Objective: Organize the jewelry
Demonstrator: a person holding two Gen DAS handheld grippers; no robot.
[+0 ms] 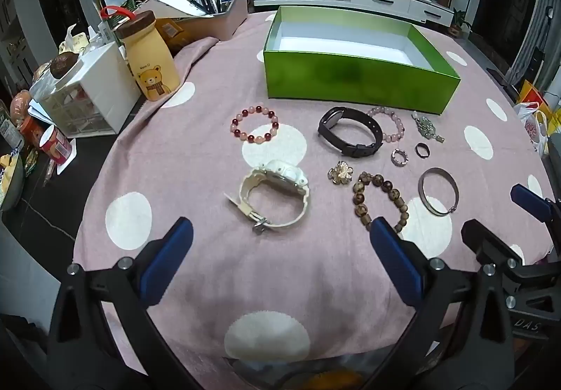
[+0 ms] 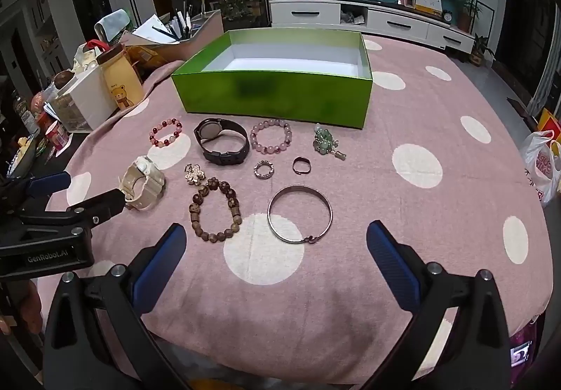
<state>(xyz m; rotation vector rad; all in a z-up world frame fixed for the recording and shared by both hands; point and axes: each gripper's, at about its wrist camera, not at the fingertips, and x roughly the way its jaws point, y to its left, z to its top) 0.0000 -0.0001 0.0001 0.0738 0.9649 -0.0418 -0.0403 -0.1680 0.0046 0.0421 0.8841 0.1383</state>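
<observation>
Both grippers' jaws wide apart, nothing held; white watch (image 1: pixel 271 195) looks light, strap stiff — likely best pinched across the band.

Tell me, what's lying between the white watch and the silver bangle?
The brown wooden bead bracelet lies between the white watch and the silver bangle, with a small gold flower brooch just behind it. The right wrist view shows it best.

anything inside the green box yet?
No jewelry shows in the green box: only its bare white floor and inner walls. The strip of floor just behind the near wall is hidden in both views.
</observation>
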